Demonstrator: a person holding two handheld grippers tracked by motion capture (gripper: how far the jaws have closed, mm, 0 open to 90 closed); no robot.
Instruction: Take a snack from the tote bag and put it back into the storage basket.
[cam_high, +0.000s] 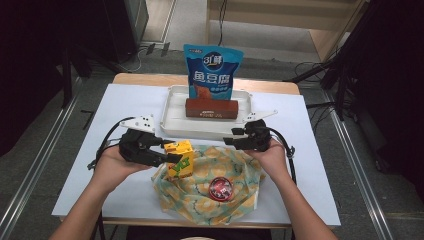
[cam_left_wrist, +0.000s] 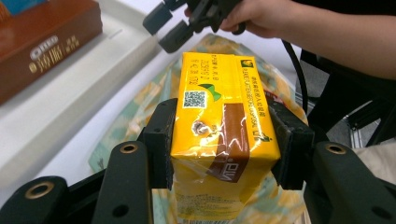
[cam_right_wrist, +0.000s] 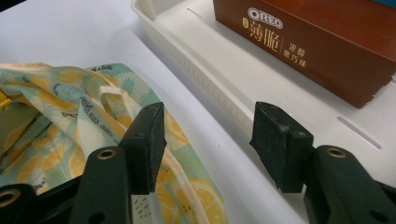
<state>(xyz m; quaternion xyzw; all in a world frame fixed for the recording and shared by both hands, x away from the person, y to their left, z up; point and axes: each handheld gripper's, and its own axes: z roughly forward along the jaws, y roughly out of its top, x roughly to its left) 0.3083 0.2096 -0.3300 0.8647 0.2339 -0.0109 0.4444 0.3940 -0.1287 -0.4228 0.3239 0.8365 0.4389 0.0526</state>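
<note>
Clamping the yellow drink carton (cam_left_wrist: 219, 135), the left gripper (cam_high: 167, 151) is holding it above the cloth bag (cam_high: 210, 192); the right gripper (cam_right_wrist: 208, 140) is standing apart, empty.

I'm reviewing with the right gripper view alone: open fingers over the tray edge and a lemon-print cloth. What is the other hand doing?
Observer: The left gripper is shut on a yellow drink carton.
Operator: Where is the carton?
Observer: Above the near-left part of the cloth bag, tilted.
Operator: Anything else on that cloth?
Observer: A round red tin lies near its front.
Operator: Anything behind the Oreo box?
Observer: A blue snack pouch stands in the white tray.
</note>
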